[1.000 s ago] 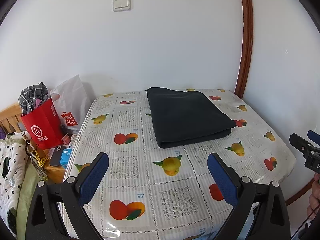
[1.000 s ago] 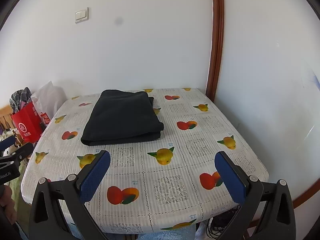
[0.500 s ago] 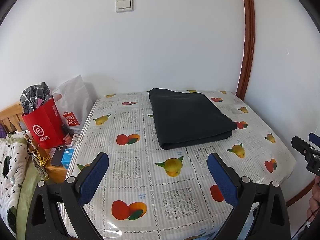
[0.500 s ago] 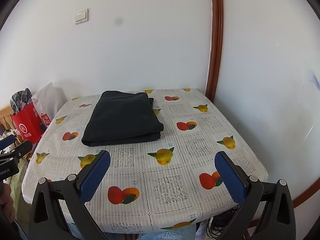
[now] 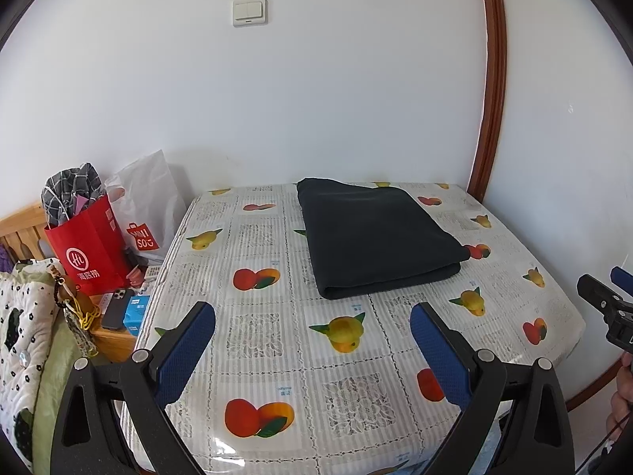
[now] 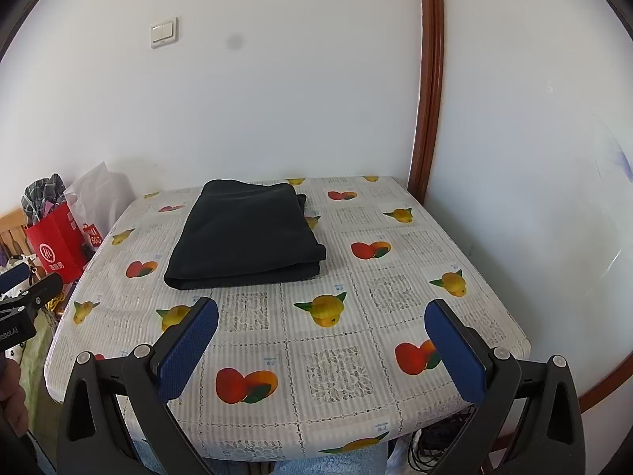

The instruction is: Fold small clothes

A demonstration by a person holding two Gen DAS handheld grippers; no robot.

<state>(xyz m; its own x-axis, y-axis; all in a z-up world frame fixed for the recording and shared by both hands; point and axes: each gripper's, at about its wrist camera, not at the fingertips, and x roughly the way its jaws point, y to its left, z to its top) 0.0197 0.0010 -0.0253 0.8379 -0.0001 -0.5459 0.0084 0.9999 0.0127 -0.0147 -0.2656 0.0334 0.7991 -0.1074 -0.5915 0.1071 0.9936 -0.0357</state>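
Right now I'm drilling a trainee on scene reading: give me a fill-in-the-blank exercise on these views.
1. The folded garment on the table is ____ in colour.
2. Both sets of jaws stand ____, holding nothing.
3. The tablecloth is printed with ____.
4. The paper bag left of the table is ____.

Missing words: black; open; fruit; red

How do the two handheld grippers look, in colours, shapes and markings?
Both the left gripper and the right gripper have black angular frames with silver rivets and flat blue textured pads. White lettering marks the left gripper's body in the right wrist view.
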